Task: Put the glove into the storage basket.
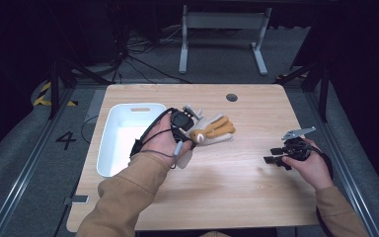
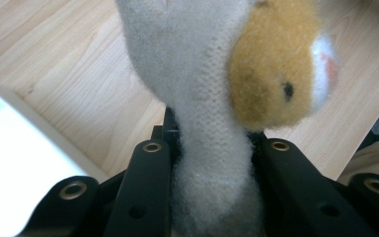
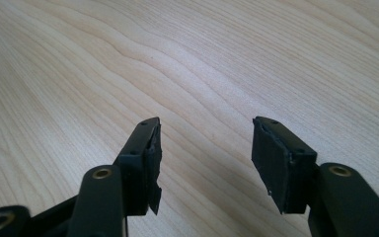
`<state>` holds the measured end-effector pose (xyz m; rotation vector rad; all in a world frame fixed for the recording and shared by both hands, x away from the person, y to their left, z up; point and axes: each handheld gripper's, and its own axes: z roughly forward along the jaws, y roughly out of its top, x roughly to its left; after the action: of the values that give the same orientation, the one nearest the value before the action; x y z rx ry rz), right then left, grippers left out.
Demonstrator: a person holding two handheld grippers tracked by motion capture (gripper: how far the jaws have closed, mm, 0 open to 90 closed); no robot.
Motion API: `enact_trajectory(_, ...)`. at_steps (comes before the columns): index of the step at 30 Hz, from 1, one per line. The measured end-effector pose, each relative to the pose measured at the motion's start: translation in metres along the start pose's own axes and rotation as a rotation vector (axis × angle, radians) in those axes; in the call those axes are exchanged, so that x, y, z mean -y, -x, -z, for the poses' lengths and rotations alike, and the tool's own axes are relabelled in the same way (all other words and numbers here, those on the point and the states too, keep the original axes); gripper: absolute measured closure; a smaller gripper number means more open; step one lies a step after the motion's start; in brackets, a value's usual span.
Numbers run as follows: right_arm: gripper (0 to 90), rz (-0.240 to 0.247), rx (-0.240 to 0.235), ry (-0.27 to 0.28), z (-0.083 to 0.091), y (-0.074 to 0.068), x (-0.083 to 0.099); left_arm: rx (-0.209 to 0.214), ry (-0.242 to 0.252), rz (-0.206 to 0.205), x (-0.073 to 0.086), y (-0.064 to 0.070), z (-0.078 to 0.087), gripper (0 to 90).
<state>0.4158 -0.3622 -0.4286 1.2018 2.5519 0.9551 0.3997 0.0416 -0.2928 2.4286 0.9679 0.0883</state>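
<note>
A plush toy (image 1: 212,130), cream with tan parts, hangs near the table's middle, just right of the white bin (image 1: 109,143). My left gripper (image 1: 193,129) is shut on it. In the left gripper view the toy's cream body (image 2: 212,148) is squeezed between the two black jaws, and its tan head (image 2: 271,74) with a black eye bulges to the right. My right gripper (image 1: 272,159) rests low over the table at the right, open, with bare wood between its pads (image 3: 276,163) in the right gripper view.
The white bin stands at the table's left side; its rim (image 2: 24,118) shows at the left of the left gripper view. A round hole (image 1: 232,97) sits near the table's far edge. Grey floor, cables and a table frame lie beyond.
</note>
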Motion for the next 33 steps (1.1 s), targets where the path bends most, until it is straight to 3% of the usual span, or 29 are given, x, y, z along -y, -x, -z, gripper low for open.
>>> enact_trajectory(8, 46.7, -0.007, -0.007, 0.001, 0.0, 0.0, 0.001, -0.036, 0.024, 0.041, 0.006, -0.012, 0.012, 74.8)
enact_trajectory(26, 47.4, -0.011, -0.019, -0.001, -0.001, 0.0, 0.004, -0.14, 0.056, 0.263, 0.035, -0.05, 0.043, 74.6)
enact_trajectory(30, 47.3, -0.017, -0.022, 0.005, 0.0, 0.001, 0.004, -0.166, 0.065, 0.283, 0.041, -0.056, 0.045, 74.4)
enact_trajectory(33, 47.6, -0.014, -0.024, 0.017, 0.002, 0.0, 0.004, -0.162, 0.065, 0.309, 0.046, -0.06, 0.046, 74.3)
